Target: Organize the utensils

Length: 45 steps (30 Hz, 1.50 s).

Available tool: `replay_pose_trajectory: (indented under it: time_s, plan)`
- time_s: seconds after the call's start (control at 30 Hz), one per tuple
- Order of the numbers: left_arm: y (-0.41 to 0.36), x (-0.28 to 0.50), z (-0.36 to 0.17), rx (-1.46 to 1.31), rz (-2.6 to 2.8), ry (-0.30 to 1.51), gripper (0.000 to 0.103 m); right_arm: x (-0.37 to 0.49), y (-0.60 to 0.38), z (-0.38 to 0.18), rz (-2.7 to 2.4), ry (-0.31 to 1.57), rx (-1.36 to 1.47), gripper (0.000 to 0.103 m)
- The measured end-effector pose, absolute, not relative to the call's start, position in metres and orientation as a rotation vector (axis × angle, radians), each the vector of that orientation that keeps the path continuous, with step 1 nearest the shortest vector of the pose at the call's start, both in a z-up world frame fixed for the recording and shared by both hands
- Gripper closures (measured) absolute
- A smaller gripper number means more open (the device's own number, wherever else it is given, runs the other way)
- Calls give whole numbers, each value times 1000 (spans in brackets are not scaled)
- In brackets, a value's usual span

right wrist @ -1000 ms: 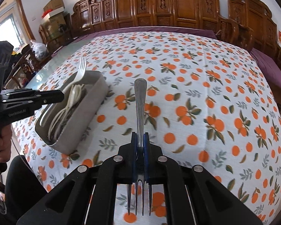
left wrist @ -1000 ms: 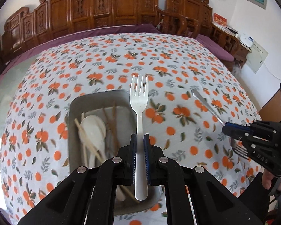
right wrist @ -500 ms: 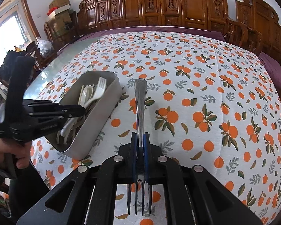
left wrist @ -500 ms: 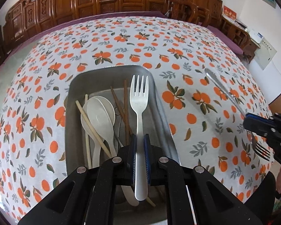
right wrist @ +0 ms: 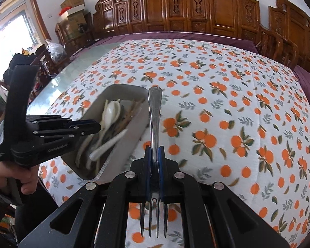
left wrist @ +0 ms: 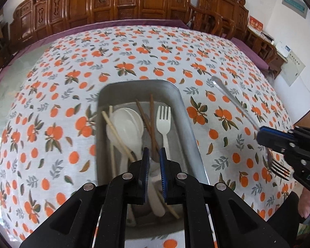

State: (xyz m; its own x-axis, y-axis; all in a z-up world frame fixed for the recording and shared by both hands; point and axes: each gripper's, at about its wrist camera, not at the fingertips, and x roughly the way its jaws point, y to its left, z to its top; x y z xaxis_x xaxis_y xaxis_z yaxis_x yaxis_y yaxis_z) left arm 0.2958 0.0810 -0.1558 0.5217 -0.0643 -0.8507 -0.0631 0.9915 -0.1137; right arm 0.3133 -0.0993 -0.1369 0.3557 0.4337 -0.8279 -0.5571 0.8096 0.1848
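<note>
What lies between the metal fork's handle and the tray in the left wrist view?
Only bare orange-print tablecloth separates the metal fork from the tray.

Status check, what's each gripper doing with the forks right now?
Left gripper open over the metal tray, white fork lying inside. Right gripper shut on the metal fork, beside the tray. Nothing blocking.

home dining room | carved wooden chairs [right wrist: 221, 14] around big table | orange-print tablecloth [right wrist: 227, 103] | stacked cardboard boxes [right wrist: 72, 6] by window [right wrist: 12, 35]
</note>
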Motion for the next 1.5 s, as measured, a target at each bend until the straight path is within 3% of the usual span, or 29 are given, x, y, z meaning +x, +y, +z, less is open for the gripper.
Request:
replay_pose_trajectory:
  time_s: [0.67,1.17,1.5]
  plan:
    - [152,241,-112,-175,93,923,93,323,9,-158,711,1104,-34,95]
    - [150,222,-91,-164,100,883,92,328,18,-189,654,1138,-53,94]
    - [132,209,-69,-143,93,839,78,311,-13,-140,663,1024,-33,92]
